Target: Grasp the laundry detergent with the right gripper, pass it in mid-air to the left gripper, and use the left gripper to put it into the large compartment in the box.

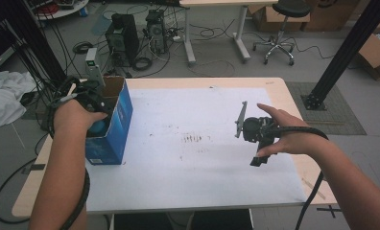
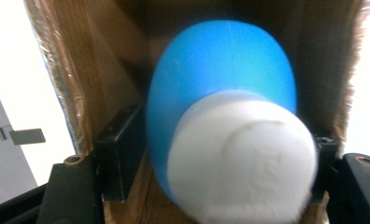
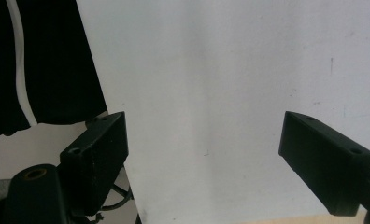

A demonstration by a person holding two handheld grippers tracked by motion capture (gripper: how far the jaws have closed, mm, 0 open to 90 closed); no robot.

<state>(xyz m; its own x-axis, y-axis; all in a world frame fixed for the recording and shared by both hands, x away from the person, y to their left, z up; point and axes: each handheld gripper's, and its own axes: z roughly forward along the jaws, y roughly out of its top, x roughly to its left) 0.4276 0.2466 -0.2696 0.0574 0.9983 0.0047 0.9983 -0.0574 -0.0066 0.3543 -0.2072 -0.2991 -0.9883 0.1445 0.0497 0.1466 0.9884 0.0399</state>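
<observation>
- One blue bottle (image 2: 220, 79) with a white cap (image 2: 241, 156), one blue cardboard box (image 1: 115, 125), one white sheet (image 1: 197, 143) on the one wooden table (image 1: 293, 98), two grippers.
- The bottle sits inside the open box, cap toward the left gripper (image 2: 206, 158).
- The box stands at the sheet's left edge; its brown inner walls close in on both sides of the bottle.
- The left hand (image 1: 75, 115) reaches into the box top; the jaws flank the bottle, though whether the pads press it cannot be told.
- The right gripper (image 3: 204, 158) hovers over the sheet, well right of the box, jaws spread, nothing between them.
</observation>
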